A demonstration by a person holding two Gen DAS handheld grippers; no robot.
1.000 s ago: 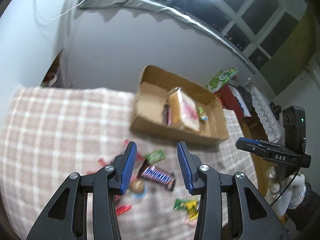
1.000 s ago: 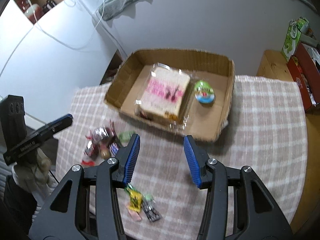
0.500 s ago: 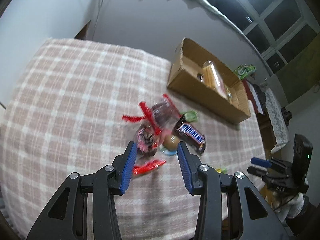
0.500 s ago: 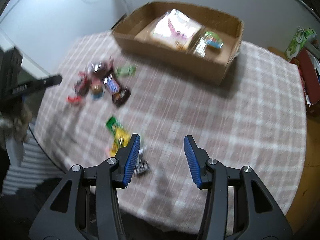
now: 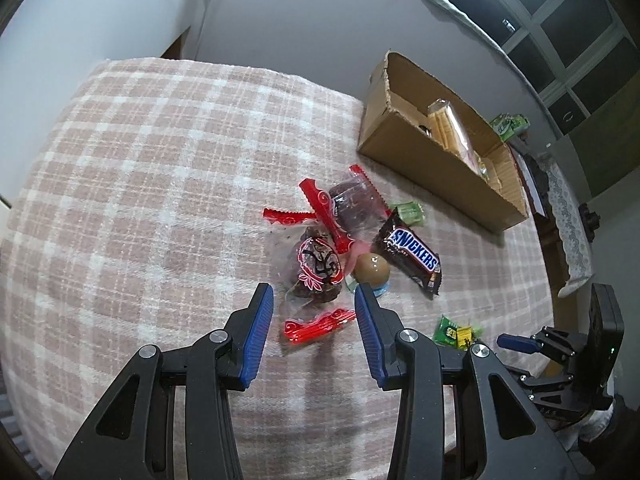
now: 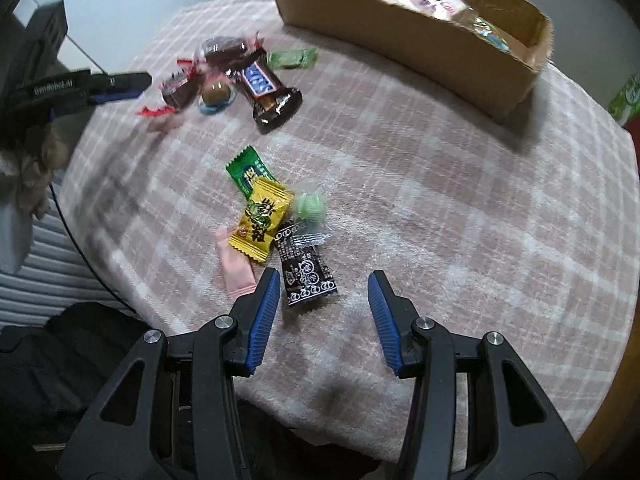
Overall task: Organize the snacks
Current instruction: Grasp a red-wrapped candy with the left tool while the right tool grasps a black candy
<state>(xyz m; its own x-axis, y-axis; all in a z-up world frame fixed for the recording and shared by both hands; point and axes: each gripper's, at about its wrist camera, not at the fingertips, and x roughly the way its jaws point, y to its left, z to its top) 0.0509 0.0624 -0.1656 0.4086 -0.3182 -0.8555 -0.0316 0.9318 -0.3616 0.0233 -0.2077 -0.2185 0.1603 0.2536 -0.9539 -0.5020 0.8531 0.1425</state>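
Observation:
My left gripper [image 5: 314, 294] is open and empty, just short of a clear red-ended snack packet [image 5: 318, 270]. Beside it lie a brown ball candy [image 5: 372, 268], a Snickers bar [image 5: 412, 254] and another red-ended packet [image 5: 352, 204]. My right gripper [image 6: 322, 284] is open and empty above a black candy wrapper [image 6: 306, 274]. A yellow packet [image 6: 264, 218], a green packet [image 6: 246, 170] and a pink packet [image 6: 238, 270] lie by it. The cardboard box [image 5: 436, 168] holds a wrapped sandwich [image 5: 446, 124]; the box also shows in the right wrist view [image 6: 404, 34].
A pink checked cloth [image 5: 140, 184] covers the round table. The table's edge [image 6: 612, 408] runs close on the right. Green cartons [image 5: 510, 124] stand on furniture behind the box. The left gripper shows at the left of the right wrist view [image 6: 116, 86].
Both grippers have dropped away from the box toward the table. The left now hovers over the red-packet pile, the right over the yellow and black candies. Both stay open.

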